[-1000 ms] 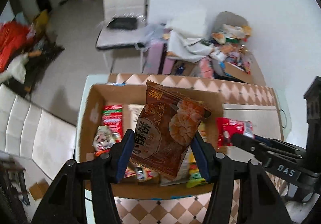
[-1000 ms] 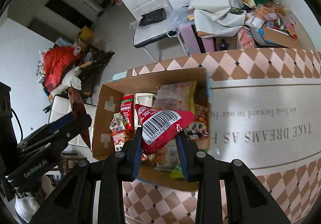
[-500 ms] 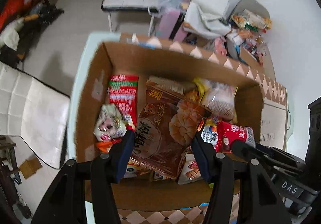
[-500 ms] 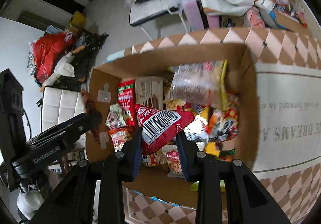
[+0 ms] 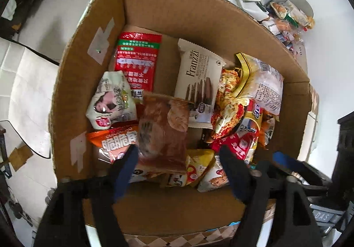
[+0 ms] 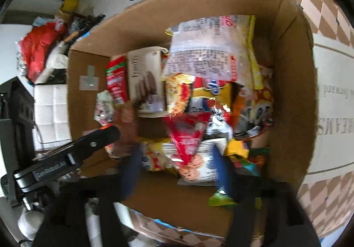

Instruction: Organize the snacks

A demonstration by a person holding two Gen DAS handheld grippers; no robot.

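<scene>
An open cardboard box [image 5: 154, 3] holds several snack packets. My left gripper [image 5: 178, 154] points down into it, its jaws opening. A brown biscuit packet [image 5: 163, 129], blurred, sits loose between the fingers, on the orange and yellow packets near the front wall. My right gripper [image 6: 176, 158] is also over the box [image 6: 287, 69], jaws opening. A red packet [image 6: 185, 138], blurred, lies between its fingers on the pile with no pad pressing on it. One left finger [image 6: 106, 134] shows at the left of the right wrist view.
A beige Franzzi packet [image 5: 199, 83] and a red packet [image 5: 137, 61] lie on the box floor. The box stands on a checkered tablecloth [image 6: 320, 14]. White chairs [image 5: 26, 92] stand to the left. More snacks [image 5: 289, 14] are piled beyond the table.
Both grippers came down into the box and opened. The brown packet has slipped out of the left gripper's hold and the red packet out of the right's.
</scene>
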